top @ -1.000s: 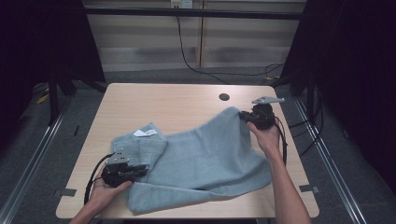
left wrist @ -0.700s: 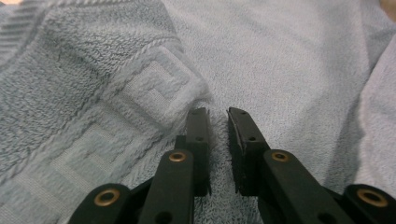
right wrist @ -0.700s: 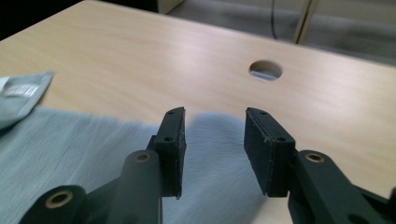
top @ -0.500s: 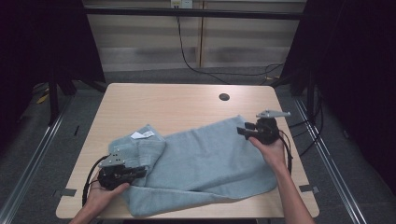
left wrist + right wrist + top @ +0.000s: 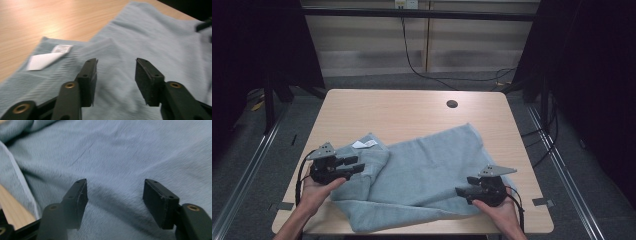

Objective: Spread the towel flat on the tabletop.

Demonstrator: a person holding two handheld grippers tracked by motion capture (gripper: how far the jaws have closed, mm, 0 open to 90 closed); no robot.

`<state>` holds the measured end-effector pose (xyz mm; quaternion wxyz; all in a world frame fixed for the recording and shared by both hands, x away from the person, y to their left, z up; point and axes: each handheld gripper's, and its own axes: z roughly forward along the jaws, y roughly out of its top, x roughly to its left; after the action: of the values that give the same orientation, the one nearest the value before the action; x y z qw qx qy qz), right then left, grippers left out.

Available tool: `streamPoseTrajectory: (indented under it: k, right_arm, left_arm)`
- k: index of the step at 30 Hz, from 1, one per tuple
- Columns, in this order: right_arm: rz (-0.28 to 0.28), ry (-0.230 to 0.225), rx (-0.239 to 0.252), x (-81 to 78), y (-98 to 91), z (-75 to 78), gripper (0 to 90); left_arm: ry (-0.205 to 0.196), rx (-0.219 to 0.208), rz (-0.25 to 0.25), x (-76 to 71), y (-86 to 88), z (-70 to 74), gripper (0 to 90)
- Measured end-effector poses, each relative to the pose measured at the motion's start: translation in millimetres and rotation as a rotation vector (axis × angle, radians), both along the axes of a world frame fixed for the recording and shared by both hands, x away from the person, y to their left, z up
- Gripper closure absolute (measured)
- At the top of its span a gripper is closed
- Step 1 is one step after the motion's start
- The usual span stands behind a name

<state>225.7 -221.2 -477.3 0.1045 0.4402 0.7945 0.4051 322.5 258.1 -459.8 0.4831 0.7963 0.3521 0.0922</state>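
Towel [image 5: 432, 172]: a soft, pale grey-blue terry cloth with a fine ribbed nap, spread loosely over the near half of the surface, its far corner pointing toward the middle and its near hem close to the near edge

Folded part: the towel's left portion lay doubled over on itself in a rounded flap near the left edge, with shallow creases running across the cloth

Label [image 5: 46, 58]: a small white fabric tag, flat and roughly rectangular, lying on the folded flap toward its far side

Table [image 5: 402, 107]: light wood-grain top, smooth, with rounded corners and a small dark round hole [image 5: 452, 104] toward the far right corner

Left gripper [image 5: 355, 165]: black, hard-edged jaws with flat matte pads, held in the person's left hand above the folded flap near the left edge; the jaws had just been opening and stood apart, nothing gripped between them, the towel lying below

Right gripper [image 5: 461, 190]: same black build with a grey three-cornered plate on top, held over the towel's near right part close to the near edge; its jaws had just been opening and stood wide, released, with bare cloth showing in the gap and no fold pinched
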Motion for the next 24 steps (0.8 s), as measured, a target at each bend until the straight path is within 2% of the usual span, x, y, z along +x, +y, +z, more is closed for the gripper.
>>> streamPoseTrajectory:
  k: [1,2,3,4,5,6,7,9,10,11,12,13,15,16,17,18,19,20,22,24]
  right_arm:
    - [0.001,0.005,-0.004,-3.2,2.5,-3.6,33.2]
    - [0.007,0.013,-0.035,-5.1,4.9,-10.2,31.8]
    - [0.007,0.013,-0.035,-5.1,4.9,-10.2,31.8]
    - [0.005,0.018,-0.046,-4.5,5.2,-14.0,31.5]
    - [-0.003,0.049,-0.08,-1.4,7.2,-21.0,30.7]
    - [-0.003,0.049,-0.08,-1.4,7.2,-21.0,30.7]
    - [0.006,0.014,-0.096,-0.1,8.4,-22.8,30.8]
    - [0.01,-0.024,-0.157,2.7,13.1,-23.9,34.2]
    - [0.004,-0.03,-0.177,4.6,15.1,-23.9,35.3]
    - [-0.011,-0.033,-0.178,12.5,14.4,-23.2,46.2]
    - [-0.011,-0.033,-0.178,12.5,14.4,-23.2,46.2]
    - [-0.017,-0.036,-0.179,17.5,12.4,-22.8,54.4]
    - [-0.029,-0.025,-0.167,30.4,7.4,-22.3,73.8]
    - [-0.037,-0.02,-0.152,47.9,1.4,-23.0,83.4]
    - [-0.037,-0.02,-0.152,47.9,1.4,-23.0,83.4]
    - [-0.039,-0.014,-0.146,57.2,-0.7,-23.2,84.1]
    - [-0.054,-0.01,-0.164,74.0,-2.8,-22.6,84.7]
    - [-0.054,-0.01,-0.164,74.0,-2.8,-22.6,84.7]
    - [-0.076,-0.008,-0.168,98.6,-7.4,-23.2,84.9]
    - [-0.096,-0.009,-0.148,120.5,-11.4,-25.0,84.9]
  left_arm:
    - [0.007,0.018,0.018,5.4,3.0,-4.6,48.9]
    - [0.022,0.024,0.029,9.7,6.0,-9.8,47.3]
    - [0.04,0.026,0.039,12.9,8.5,-15.1,47.3]
    - [0.044,0.054,0.05,15.0,9.7,-19.8,45.5]
    - [0.059,0.088,0.044,17.9,10.1,-30.2,44.0]
    - [0.059,0.088,0.044,17.9,10.1,-30.2,43.8]
    - [0.067,0.115,0.048,18.9,8.8,-35.4,43.8]
    - [0.061,0.143,0.039,18.8,5.6,-41.9,45.1]
    - [0.051,0.157,0.04,18.1,5.2,-40.9,47.8]
    - [0.058,0.148,0.035,17.6,5.3,-40.0,63.6]
    - [0.061,0.152,0.038,16.7,5.6,-39.9,63.6]
    - [0.067,0.142,0.033,15.8,5.1,-41.1,71.0]
    - [0.083,0.116,0.011,13.8,4.0,-41.8,79.3]
    - [0.085,0.116,-0.015,10.3,0.8,-40.8,84.8]
    - [0.085,0.116,-0.015,10.3,0.8,-40.8,85.8]
    - [0.086,0.115,-0.029,7.3,-1.0,-40.4,85.8]
    - [0.092,0.112,-0.041,5.0,-2.0,-40.2,86.8]
    - [0.098,0.101,-0.053,1.5,-3.2,-39.9,86.8]
    - [0.116,0.088,-0.087,-6.9,-6.2,-40.0,87.5]
    - [0.125,0.08,-0.109,-15.6,-11.2,-39.5,87.7]
